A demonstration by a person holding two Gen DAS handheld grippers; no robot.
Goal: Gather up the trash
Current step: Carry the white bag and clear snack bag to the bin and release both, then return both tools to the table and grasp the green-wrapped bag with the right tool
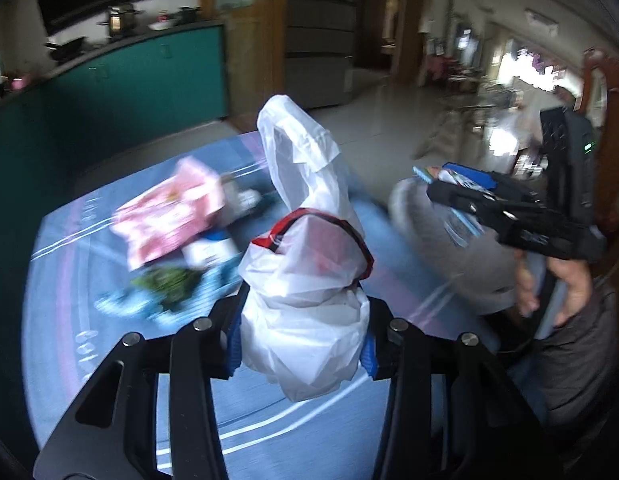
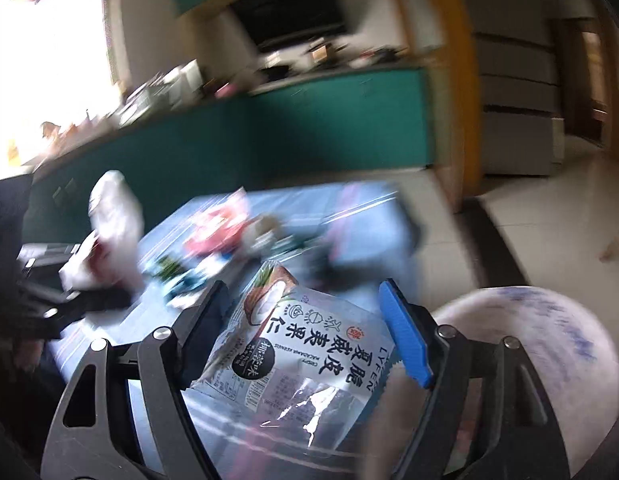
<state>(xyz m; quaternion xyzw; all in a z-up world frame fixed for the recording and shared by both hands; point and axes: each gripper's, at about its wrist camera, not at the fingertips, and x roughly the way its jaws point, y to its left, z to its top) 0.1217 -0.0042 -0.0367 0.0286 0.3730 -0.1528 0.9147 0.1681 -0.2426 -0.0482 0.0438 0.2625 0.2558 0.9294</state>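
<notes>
Left gripper (image 1: 303,344) fingers pinch the bunched white plastic bag (image 1: 305,280): limp, light, slippery. Right gripper (image 2: 309,340) fingers clamp the crinkly snack packet (image 2: 305,348) mid-body; hold looks adequate.

Daylight is blowing out a window (image 2: 49,60) up-left of the right jaws; a bright doorway (image 1: 521,68) is glaring far right of the left jaws. Rooms are staying dim otherwise. Motion blur is smearing the wrappers (image 1: 169,220) ahead of the jaws and the background. Fisheye is bending edges, corners vignetting black.
</notes>
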